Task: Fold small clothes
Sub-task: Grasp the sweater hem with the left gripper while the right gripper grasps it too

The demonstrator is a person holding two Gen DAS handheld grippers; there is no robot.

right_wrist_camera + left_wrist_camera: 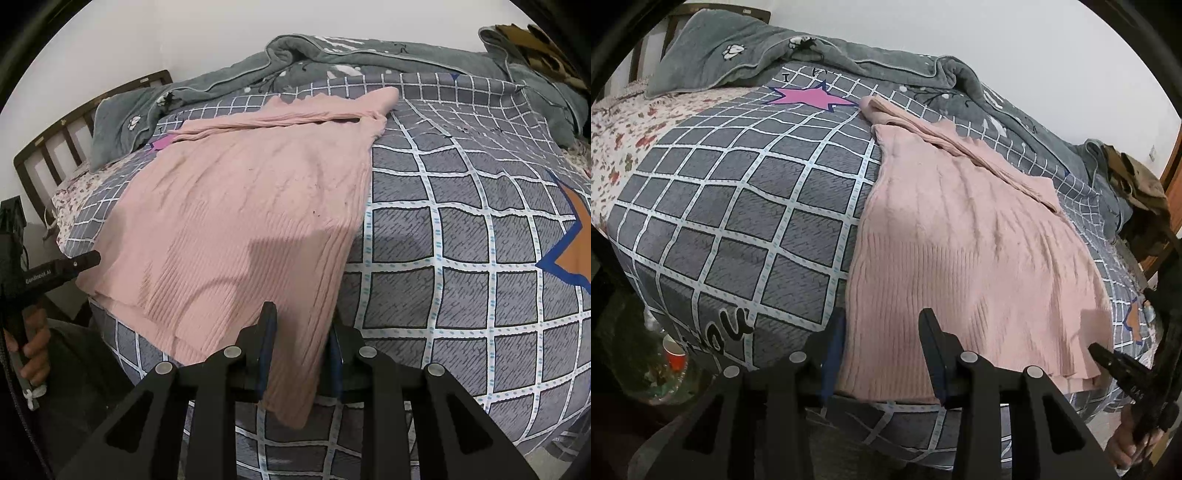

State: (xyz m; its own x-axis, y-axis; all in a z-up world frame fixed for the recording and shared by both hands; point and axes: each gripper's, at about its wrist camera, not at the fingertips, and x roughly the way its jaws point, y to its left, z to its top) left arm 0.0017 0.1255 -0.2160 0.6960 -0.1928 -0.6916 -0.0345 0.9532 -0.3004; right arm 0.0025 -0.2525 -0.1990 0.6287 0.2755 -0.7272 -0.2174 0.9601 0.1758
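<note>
On the checked bed (738, 206), one pink sweater (960, 240) (ribbed) lies between two spread, unclenched grippers (882, 354) (301, 347).

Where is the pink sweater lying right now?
The pink sweater lies flat on the grey checked bedspread, hem at the near bed edge between both open grippers, sleeves folded across its top toward the grey blanket.

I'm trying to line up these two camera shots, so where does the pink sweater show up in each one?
Left wrist view: the pink sweater fills the centre and right, its hem between the left gripper fingers.
Right wrist view: the sweater lies centre-left, its near corner between the right gripper fingers.
Shared landmark: the pink star on the checked cover, peeking out by the sweater.
</note>
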